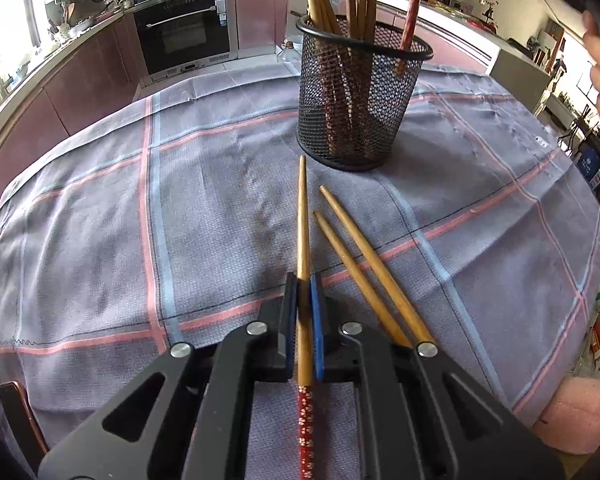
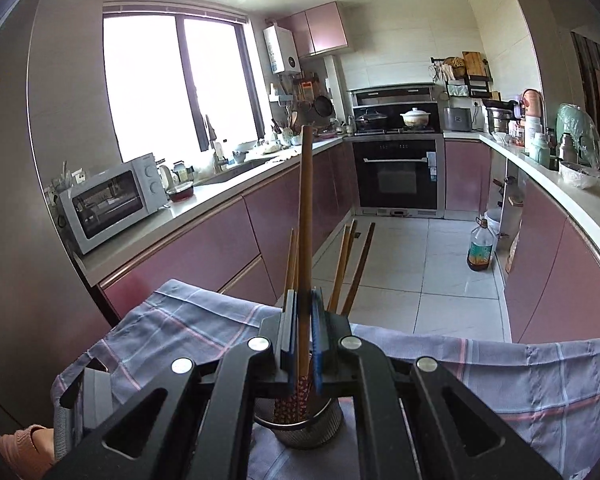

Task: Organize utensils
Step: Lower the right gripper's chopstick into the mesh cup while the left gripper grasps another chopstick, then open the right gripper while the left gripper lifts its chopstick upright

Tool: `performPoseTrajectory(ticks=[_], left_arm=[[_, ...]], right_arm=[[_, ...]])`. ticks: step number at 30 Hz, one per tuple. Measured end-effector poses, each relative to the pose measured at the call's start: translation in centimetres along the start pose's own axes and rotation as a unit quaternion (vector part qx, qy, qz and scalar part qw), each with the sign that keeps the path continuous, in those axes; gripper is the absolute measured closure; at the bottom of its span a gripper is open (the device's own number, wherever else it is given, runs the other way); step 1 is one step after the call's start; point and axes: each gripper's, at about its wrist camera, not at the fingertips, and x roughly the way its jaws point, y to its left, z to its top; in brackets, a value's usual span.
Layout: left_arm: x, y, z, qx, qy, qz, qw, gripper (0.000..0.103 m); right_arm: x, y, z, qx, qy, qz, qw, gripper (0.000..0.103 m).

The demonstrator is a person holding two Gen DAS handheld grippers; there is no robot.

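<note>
A home kitchen with pink cabinet fronts, a built-in oven (image 2: 399,174) and a bright window; nearer, a table under a checked grey-blue cloth (image 1: 100,240) with pink and pale-blue stripes. Toward the far edge of that cloth, a black mesh holder (image 1: 360,96), upright, already stocked with several wooden chopsticks standing on end. Just short of the holder, toward the near edge, two plain chopsticks (image 1: 364,268) lying loose and side by side, not yet dealt with. Beside them, the left gripper (image 1: 304,292) clamped on a red-handled chopstick (image 1: 303,240), its tip aimed toward the holder's base and apparently resting low on the cloth. In the right wrist view, the right gripper (image 2: 303,308) pinched shut on another chopstick (image 2: 306,208), held nearly upright with its patterned red end directly above, perhaps just inside, the holder's mouth (image 2: 300,428). Well along, by the look of it: most sticks housed, two in grip, two left on the cloth.
</note>
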Motion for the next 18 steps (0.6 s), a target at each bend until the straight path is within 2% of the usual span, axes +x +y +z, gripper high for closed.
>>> performPoseTrajectory(ticks=[18], left_arm=[[-2.5,0.3,0.3,-0.021,-0.037,-0.013,0.9990,0.096]], right_arm=[[3.7,0.3,-2.2,0.009,0.075,0.004,0.997,0.096]])
